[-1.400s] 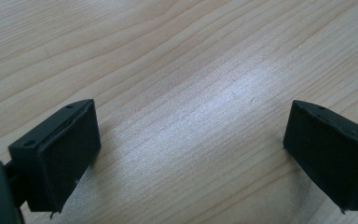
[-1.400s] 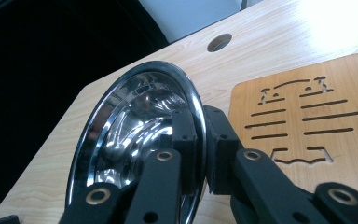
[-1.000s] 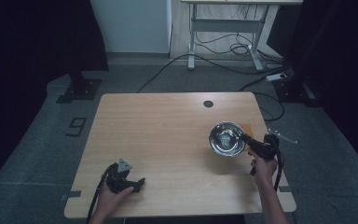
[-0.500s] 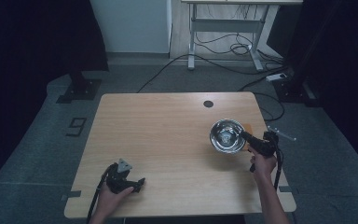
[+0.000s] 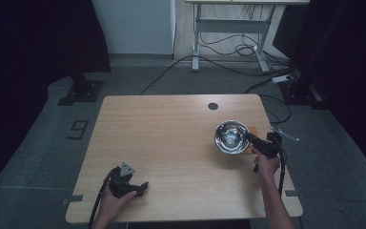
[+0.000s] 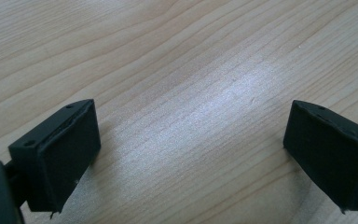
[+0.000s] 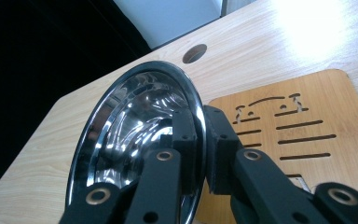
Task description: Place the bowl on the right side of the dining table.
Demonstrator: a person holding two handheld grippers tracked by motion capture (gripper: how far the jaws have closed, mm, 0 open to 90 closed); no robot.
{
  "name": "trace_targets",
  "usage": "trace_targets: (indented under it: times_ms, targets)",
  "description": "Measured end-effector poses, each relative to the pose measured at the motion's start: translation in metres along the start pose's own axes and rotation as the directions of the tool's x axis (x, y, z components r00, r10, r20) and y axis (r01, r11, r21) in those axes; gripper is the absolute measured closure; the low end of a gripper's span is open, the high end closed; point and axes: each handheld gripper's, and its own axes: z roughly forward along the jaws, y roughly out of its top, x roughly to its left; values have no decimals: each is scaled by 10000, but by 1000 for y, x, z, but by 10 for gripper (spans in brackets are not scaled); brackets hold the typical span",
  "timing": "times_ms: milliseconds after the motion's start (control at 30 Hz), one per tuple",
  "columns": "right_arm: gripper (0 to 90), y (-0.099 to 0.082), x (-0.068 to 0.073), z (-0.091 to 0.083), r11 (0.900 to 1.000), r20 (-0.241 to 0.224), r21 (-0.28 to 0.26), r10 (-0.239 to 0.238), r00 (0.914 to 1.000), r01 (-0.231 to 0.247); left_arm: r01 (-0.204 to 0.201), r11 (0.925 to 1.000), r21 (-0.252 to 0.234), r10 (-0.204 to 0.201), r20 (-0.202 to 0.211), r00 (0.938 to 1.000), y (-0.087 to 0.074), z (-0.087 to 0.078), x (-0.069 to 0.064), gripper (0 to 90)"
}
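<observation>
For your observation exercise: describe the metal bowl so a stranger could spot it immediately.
Start at the wooden table and go to its right side. There the right gripper pinches the rim of a shiny steel bowl, the table's one mirror-bright round thing, beside a flat slotted wooden board.

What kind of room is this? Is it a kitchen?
Probably not a kitchen. It looks like a lab or workshop: a bare wooden table on grey carpet, cables trailing across the floor, and black curtains at the sides.

Wooden table (image 5: 171, 143) — slotted wooden trivet (image 7: 303, 135)
</observation>
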Motion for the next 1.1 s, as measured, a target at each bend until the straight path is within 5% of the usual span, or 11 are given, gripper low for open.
trace_targets:
  times_ms: [600, 1100]
  targets:
    - [843, 3, -16, 2, 9998, 530, -182, 46, 9986, -37, 21, 10000, -7, -21, -23, 10000, 0, 0, 0, 35]
    - [843, 2, -39, -1, 9983, 1003, -295, 527, 9936, -500, 24, 10000, -4, -24, -24, 10000, 0, 0, 0, 35]
